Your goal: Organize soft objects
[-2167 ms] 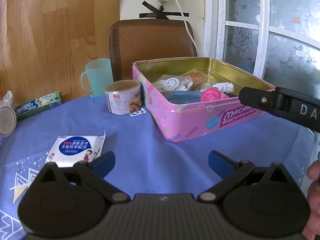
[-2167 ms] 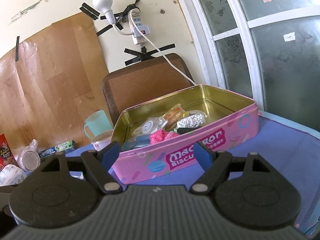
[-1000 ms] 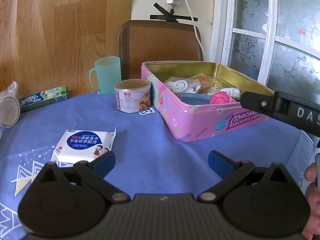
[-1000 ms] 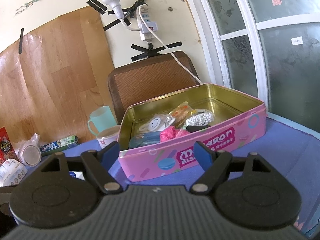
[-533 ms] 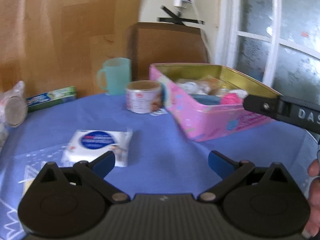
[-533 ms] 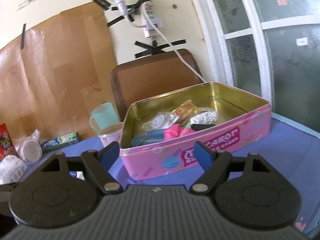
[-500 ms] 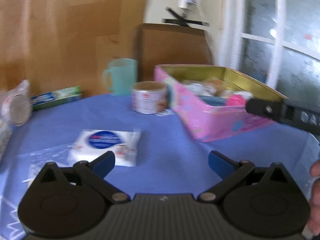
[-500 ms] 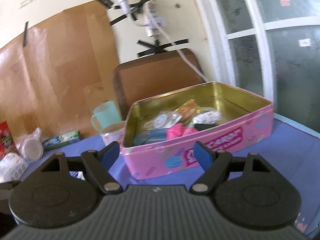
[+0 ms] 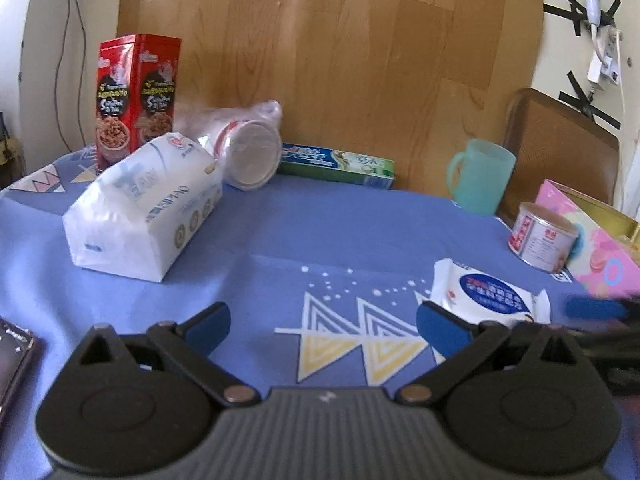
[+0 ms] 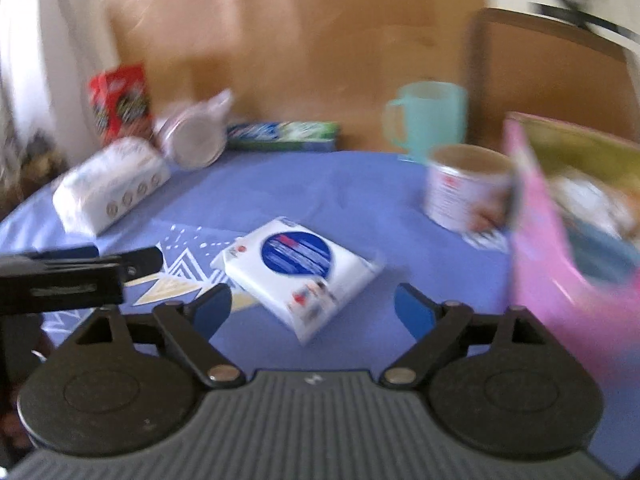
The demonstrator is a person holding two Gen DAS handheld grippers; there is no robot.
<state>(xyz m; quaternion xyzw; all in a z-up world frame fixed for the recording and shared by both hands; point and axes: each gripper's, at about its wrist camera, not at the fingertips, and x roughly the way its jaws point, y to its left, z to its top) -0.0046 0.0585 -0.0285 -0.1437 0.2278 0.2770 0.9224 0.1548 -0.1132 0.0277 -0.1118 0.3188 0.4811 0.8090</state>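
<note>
A white wet-wipes pack [image 10: 300, 268] with a blue round label lies flat on the blue tablecloth [image 10: 320, 184]. My right gripper [image 10: 314, 312] hovers just before it with jaws opening. The pack's near corner shows between the blue pads, untouched. In the left wrist view the same pack [image 9: 486, 296] lies ahead of the right fingertip of my left gripper [image 9: 324, 328], which is open and holds nothing. A big white tissue pack [image 9: 144, 208] lies at the left. The pink biscuit tin [image 10: 560, 240], with soft items inside, stands at the right edge. This view is blurred.
Along the wooden back wall stand a red snack box [image 9: 136, 96], bagged cups [image 9: 250, 148] on their side, a toothpaste box [image 9: 336, 162] and a teal mug [image 9: 480, 176]. A small can [image 9: 542, 238] sits beside the tin. A dark flat object [image 9: 12, 356] lies at lower left.
Both grippers swung left, away from the pink tin toward the table's left part. The wipes pack now lies right in front of the right gripper, whose jaws stand wider.
</note>
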